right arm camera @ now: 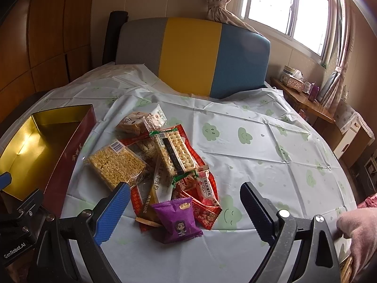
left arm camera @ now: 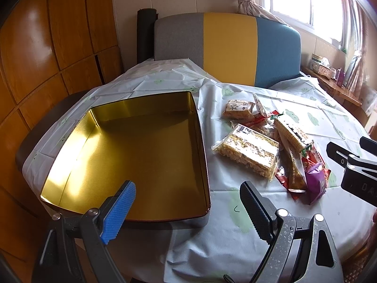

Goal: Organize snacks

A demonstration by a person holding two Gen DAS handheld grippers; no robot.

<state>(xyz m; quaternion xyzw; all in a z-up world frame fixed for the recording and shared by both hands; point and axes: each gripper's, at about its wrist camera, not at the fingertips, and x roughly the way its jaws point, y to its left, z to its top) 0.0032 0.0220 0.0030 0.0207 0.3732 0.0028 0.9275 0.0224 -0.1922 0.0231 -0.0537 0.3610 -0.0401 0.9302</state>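
An open tin with a gold inside and red outer wall sits on the table's left, nothing in it. A pile of wrapped snacks lies to its right: a puffed-rice bar, a cracker pack, a purple packet, red wrappers and a small cake pack. My left gripper is open over the tin's near right corner. My right gripper is open, its fingers either side of the purple packet, above it.
The round table has a pale cloth with green cloud prints. A grey, yellow and blue chair back stands behind it. Wooden cabinets are at left. A side shelf with a tissue box is at right, under a window.
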